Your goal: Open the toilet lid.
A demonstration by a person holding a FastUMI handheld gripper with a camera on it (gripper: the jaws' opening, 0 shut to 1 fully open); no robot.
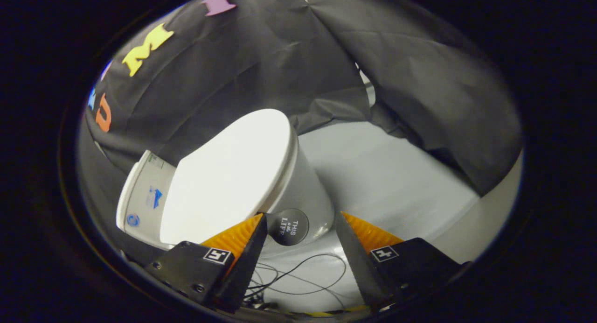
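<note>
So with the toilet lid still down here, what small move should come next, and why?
Probably shift sideways so the round lift tab sits midway between the fingers, then close. The gripper is open, the tab lies right against one fingertip with the other well clear, and the toilet lid rests flat and closed.

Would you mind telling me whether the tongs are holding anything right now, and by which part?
Nothing is held. The tongs are open, with the round tab on the closed toilet lid between the fingertips.

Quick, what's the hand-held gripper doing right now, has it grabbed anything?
Hand-held gripper: open, holding nothing; the round black tab on the closed toilet lid sits between its fingers, nearer one finger.
</note>
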